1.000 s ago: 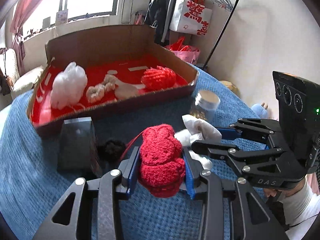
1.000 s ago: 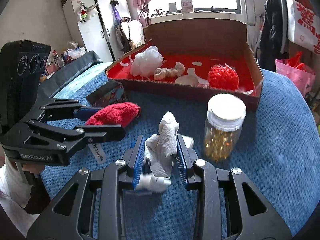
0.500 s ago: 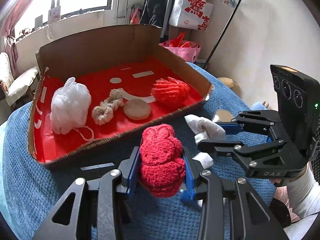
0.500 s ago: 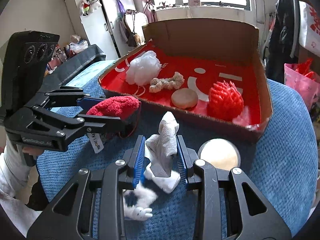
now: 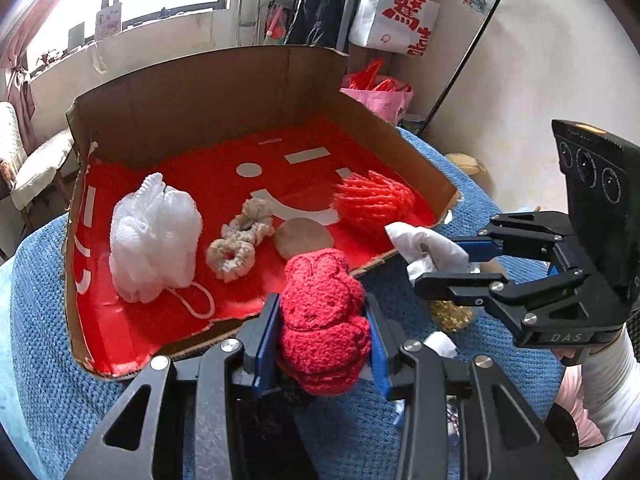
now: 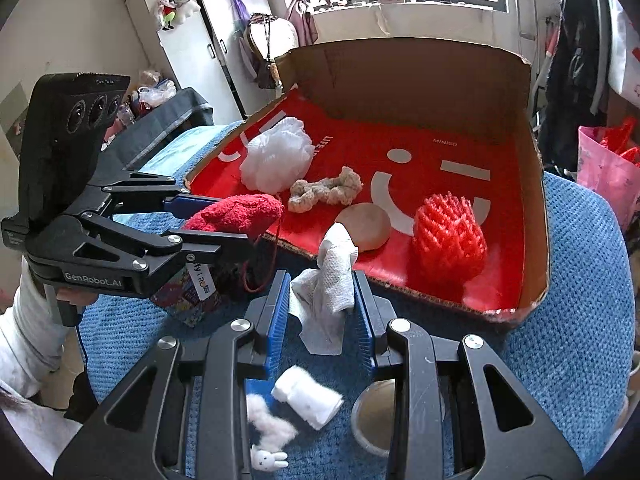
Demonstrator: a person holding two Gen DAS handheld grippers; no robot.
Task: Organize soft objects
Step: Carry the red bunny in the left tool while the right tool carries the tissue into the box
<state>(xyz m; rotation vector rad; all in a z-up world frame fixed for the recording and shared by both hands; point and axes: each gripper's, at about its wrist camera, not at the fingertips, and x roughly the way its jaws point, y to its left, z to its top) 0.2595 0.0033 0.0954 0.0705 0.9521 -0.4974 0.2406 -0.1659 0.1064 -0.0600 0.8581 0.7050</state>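
My left gripper [image 5: 322, 340] is shut on a red plush rabbit [image 5: 322, 320], held above the near edge of the red-lined cardboard box [image 5: 208, 80]; it also shows in the right wrist view [image 6: 236, 214]. My right gripper [image 6: 322, 304] is shut on a white mesh cloth [image 6: 328, 292], just in front of the box [image 6: 400, 64]; the cloth shows in the left wrist view [image 5: 428, 244]. Inside the box lie a white bath pouf [image 5: 154, 240], a beige scrunchie [image 5: 240, 240], a round beige pad [image 5: 304, 236] and a red mesh ball [image 5: 372, 200].
On the blue blanket [image 6: 580, 300] below my right gripper lie a white roll [image 6: 308, 396], a small white fluffy rabbit toy [image 6: 268, 440] and a jar [image 6: 372, 412] with gold contents. A patterned box [image 6: 188, 300] sits under the left gripper.
Both grippers have risen and moved forward toward the cardboard box with their loads; the box now looks closer and the jar has dropped below the right gripper.
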